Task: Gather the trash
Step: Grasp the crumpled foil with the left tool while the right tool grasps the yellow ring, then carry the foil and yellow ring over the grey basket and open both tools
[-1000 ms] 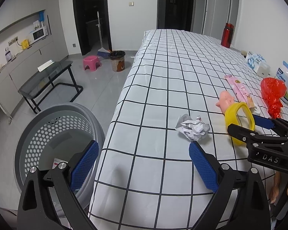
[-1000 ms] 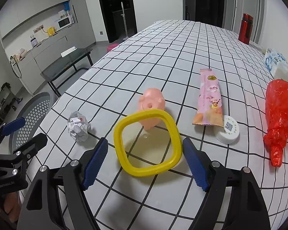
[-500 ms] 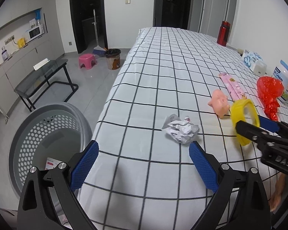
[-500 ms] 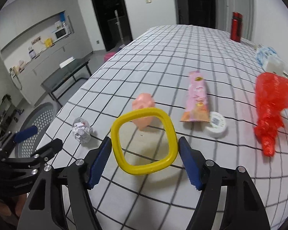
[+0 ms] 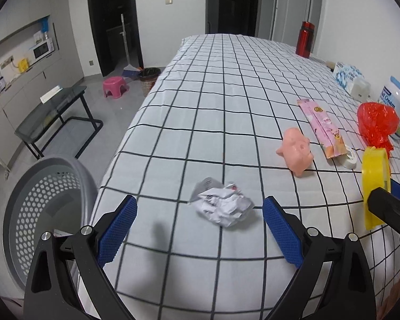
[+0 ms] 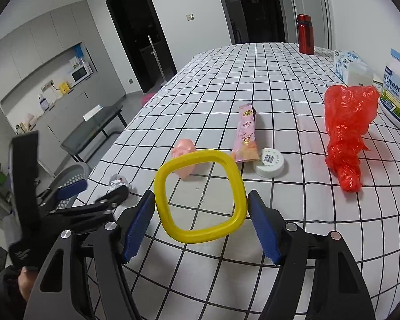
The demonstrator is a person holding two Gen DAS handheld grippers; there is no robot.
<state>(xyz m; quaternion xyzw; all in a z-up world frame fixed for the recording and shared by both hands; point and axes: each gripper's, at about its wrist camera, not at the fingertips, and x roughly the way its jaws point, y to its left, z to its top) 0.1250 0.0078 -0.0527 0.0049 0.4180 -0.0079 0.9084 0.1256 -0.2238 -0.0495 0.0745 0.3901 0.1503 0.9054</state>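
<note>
A crumpled white paper ball [image 5: 221,208] lies near the left edge of the checked tablecloth [image 5: 226,93]. My left gripper [image 5: 200,229] stands open just short of it, its blue pads on either side and clear of it. My right gripper [image 6: 201,205] is shut on a yellow plastic ring [image 6: 200,197], both pads pressing its sides. The ring [image 5: 373,181] hangs upright above the cloth at the right, in the right gripper [image 5: 392,197]. In the right wrist view the left gripper [image 6: 96,192] partly hides the paper ball [image 6: 117,180].
A grey perforated basket [image 5: 74,165] stands on the floor by the table's left edge. On the cloth lie a pink pig toy [image 5: 296,152], a pink wrapper [image 5: 322,128], a white cap [image 5: 349,157] and a red plastic bag [image 5: 376,125]. A powder tub [image 5: 397,104] and tissue pack [image 5: 352,77] stand behind.
My left gripper has come in over the table toward the paper ball, which now sits between its fingertips. The right gripper has narrowed onto the yellow ring, rolled and risen slightly.
</note>
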